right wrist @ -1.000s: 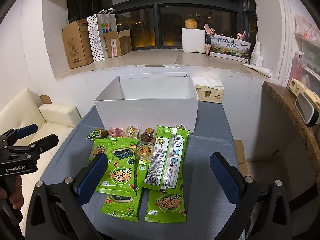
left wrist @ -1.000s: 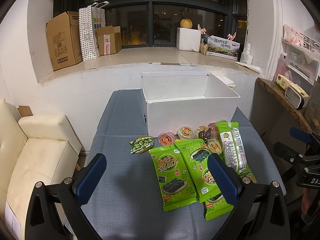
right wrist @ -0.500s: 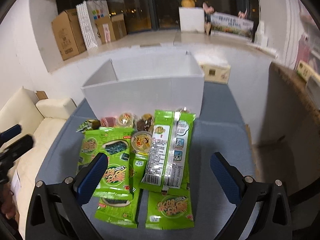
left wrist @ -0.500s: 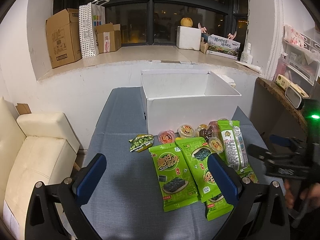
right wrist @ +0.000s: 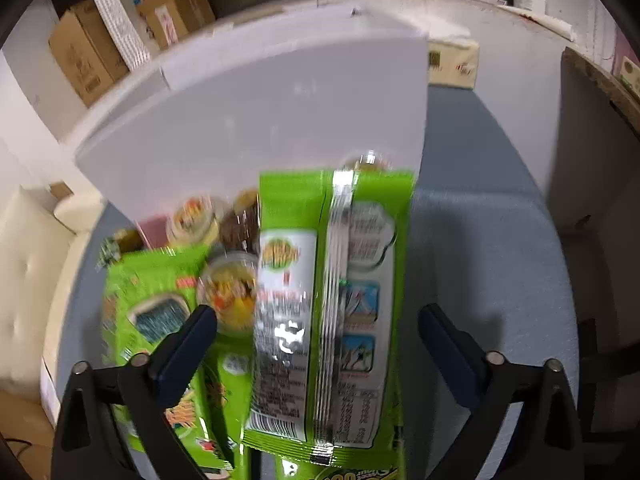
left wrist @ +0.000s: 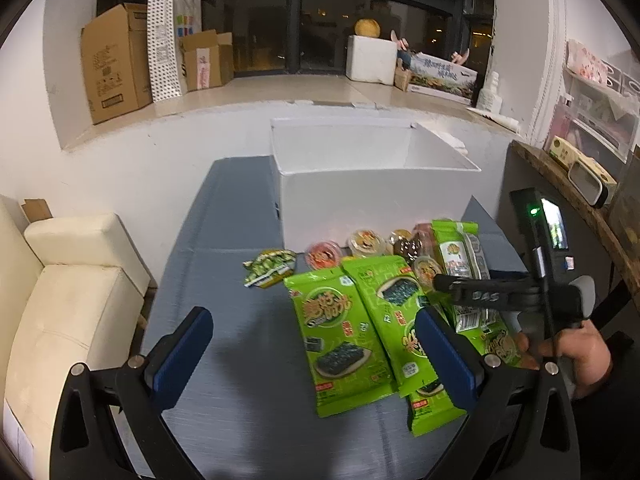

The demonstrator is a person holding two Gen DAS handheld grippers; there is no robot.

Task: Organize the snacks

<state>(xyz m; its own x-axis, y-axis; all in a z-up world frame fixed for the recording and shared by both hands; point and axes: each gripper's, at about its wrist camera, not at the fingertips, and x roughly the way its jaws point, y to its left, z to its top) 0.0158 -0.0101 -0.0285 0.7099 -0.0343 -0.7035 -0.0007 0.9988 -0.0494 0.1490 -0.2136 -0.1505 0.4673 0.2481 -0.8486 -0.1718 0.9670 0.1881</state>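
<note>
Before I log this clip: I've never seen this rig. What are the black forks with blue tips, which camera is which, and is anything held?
No robot here: a person holds a two-finger gripper in each hand, each with a fisheye camera looking along its fingers. The left view shows the left gripper open over the grey table, plus the person's hand. The right view, blurred, shows the right gripper open, straddling a long green snack pack. Seaweed packets, jelly cups and an open white box lie there. Nothing is held.

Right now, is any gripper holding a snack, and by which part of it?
Nothing is held. The left gripper is open above the table. The right gripper is open, its fingers either side of the long green packet, not closed on it.
</note>
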